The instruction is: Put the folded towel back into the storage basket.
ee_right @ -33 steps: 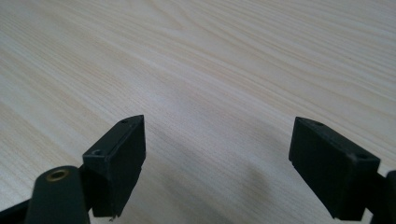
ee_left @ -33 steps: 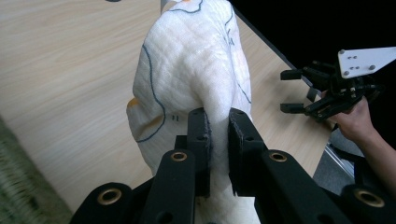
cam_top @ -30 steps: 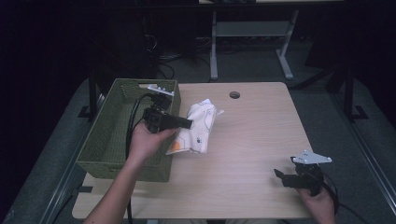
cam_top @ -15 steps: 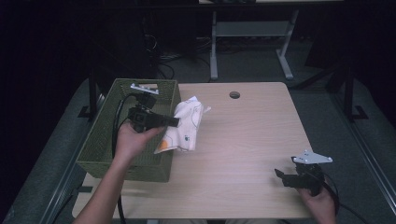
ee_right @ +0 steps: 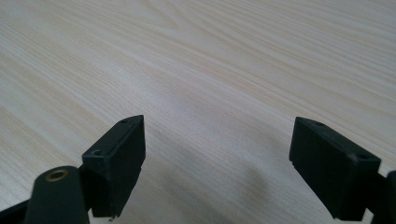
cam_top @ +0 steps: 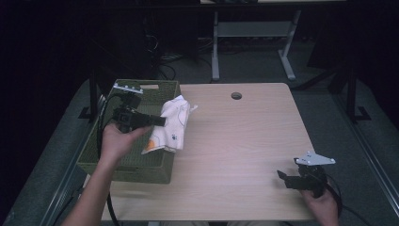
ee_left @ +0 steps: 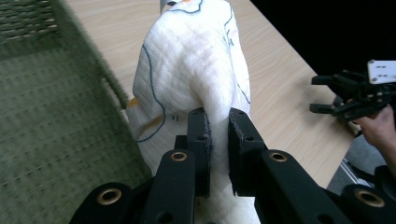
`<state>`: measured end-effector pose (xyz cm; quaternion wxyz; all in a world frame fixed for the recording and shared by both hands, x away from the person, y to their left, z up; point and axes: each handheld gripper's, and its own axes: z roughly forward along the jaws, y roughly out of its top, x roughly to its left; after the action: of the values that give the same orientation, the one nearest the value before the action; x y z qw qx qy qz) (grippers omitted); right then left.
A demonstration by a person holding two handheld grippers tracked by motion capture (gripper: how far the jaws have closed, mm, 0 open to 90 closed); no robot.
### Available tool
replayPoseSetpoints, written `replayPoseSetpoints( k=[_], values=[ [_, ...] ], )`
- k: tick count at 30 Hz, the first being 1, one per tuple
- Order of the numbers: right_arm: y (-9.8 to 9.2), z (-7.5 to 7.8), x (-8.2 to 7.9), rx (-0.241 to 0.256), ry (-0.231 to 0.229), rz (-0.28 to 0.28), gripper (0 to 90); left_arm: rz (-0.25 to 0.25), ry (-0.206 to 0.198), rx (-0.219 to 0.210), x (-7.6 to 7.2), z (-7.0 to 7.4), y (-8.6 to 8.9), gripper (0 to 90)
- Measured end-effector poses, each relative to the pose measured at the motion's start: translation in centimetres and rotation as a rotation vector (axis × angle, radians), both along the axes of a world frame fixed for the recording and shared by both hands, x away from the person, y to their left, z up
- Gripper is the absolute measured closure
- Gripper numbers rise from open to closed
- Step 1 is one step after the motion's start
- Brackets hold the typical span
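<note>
A white cloth (cam_top: 173, 123) with blue and orange print hangs over the right rim of the green woven basket (cam_top: 147, 167). My left gripper (cam_top: 161, 120) is shut on it, held above the basket's right edge. In the left gripper view the cloth (ee_left: 194, 70) bulges up between the two black jaws, and my left gripper (ee_left: 218, 128) pinches a fold of it. My right gripper (cam_top: 283, 178) rests low at the table's front right corner, open. In its own view my right gripper (ee_right: 217, 144) has bare wood between the jaws.
The light wooden table (cam_top: 244, 141) has a round cable hole (cam_top: 236, 95) near its far edge. The basket takes up the table's left side. Dark floor and a white desk frame (cam_top: 254, 33) lie behind the table.
My left gripper has carried the cloth leftward, from over the table to the basket's right rim. The right gripper has stayed where it was.
</note>
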<state>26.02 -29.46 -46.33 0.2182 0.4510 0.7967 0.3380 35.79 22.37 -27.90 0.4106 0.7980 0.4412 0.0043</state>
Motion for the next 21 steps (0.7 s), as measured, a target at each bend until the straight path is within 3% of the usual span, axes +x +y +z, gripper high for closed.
replayPoseSetpoints(
  k=[21],
  values=[
    [0.0,0.0,0.0,-0.006,0.001,-0.001,18.1,0.078,0.027,-0.007,0.0,-0.7,4.4,81.0]
  ],
)
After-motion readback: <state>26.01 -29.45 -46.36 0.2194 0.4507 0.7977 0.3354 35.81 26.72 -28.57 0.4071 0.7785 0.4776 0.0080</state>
